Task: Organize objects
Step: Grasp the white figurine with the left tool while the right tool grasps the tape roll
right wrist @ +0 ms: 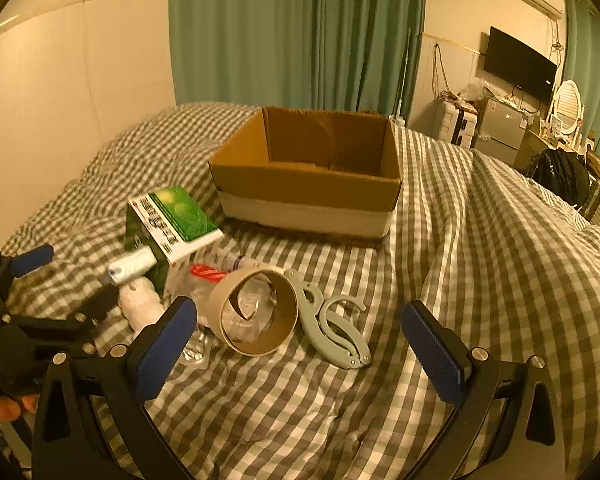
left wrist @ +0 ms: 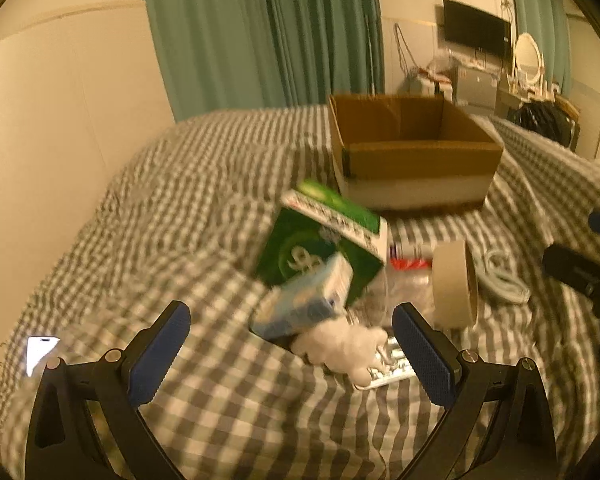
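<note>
The checked grey-and-white bedspread (right wrist: pixel 480 240) lay rumpled under everything. On it, toward the far side, sat the open cardboard box (right wrist: pixel 308 184), brown with a pale band round its base and nothing that I could see inside. Nearer me and to the left stood a green carton (right wrist: pixel 172 220), tilted, with a white printed panel along one edge. Leaning against its lower corner was a small pale blue-and-white box (left wrist: pixel 304 300), blurred in my left view. Just right of that, a roll of beige tape (right wrist: pixel 256 312) stood on edge, crumpled clear plastic showing through its hole. A grey plastic carry handle (right wrist: pixel 332 320) lay flat, touching the roll on its right. A white fluffy toy (left wrist: pixel 348 346) rested below the small box, partly on a foil blister pack (left wrist: pixel 392 368).

My left gripper (left wrist: pixel 292 354) hung with jaws wide apart, empty, facing the toy. My right gripper (right wrist: pixel 300 356) was likewise spread open and empty before the tape roll.
</note>
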The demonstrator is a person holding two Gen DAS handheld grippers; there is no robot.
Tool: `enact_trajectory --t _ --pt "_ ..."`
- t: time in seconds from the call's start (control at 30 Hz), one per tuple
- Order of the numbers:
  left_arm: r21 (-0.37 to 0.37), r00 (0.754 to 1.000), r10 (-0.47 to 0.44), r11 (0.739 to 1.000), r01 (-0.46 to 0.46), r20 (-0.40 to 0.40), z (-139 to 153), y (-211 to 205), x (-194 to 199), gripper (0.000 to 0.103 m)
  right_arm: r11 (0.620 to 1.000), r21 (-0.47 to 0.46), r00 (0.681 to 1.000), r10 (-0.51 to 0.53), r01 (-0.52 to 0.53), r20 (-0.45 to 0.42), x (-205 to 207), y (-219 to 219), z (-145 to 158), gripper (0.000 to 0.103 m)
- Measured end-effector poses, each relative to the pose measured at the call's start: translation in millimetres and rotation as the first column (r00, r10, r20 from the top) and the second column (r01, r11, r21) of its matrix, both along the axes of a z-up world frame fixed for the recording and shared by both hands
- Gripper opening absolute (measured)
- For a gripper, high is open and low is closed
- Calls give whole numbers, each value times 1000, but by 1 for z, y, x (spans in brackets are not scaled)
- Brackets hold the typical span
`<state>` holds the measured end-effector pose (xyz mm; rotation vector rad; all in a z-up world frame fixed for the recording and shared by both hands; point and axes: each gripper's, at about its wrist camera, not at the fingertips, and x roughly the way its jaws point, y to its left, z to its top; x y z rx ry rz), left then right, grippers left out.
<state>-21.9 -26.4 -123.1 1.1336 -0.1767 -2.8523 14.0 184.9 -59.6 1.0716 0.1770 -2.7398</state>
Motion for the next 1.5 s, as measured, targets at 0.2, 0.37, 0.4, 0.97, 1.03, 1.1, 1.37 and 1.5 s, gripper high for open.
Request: enact_trajectory --t 0.2,0.37,0.4,0.97,1.03,1.1,1.37,1.5 --pt "8 991 -40 999 40 126 -43 13 -21 100 1000 6 999 -9 9 31 -4 1 -8 103" --pt "-38 989 -22 999 28 149 -66 16 -40 99 1000 12 999 -9 8 50 -8 -1 -14 103" --pt "-43 988 -22 999 28 150 -68 15 -42 98 1000 13 998 -8 8 55 -8 -1 -15 103" --pt "68 997 -66 996 64 26 -17 -25 -3 66 994 100 990 18 -32 141 -28 -37 -52 99" --pt "60 999 -48 997 47 11 -11 -33 -2 66 994 91 986 36 -51 165 -32 -48 -60 96" --pt "53 999 -33 998 33 7 -10 -36 -3 66 993 96 984 45 -63 175 -36 -58 -67 92" --pt "55 998 -46 998 44 39 -17 -33 -9 66 989 146 984 8 -34 179 -43 -69 -84 61" --pt "55 998 -56 997 54 43 -17 -31 -8 66 991 125 987 28 -48 156 -37 -59 -76 47"
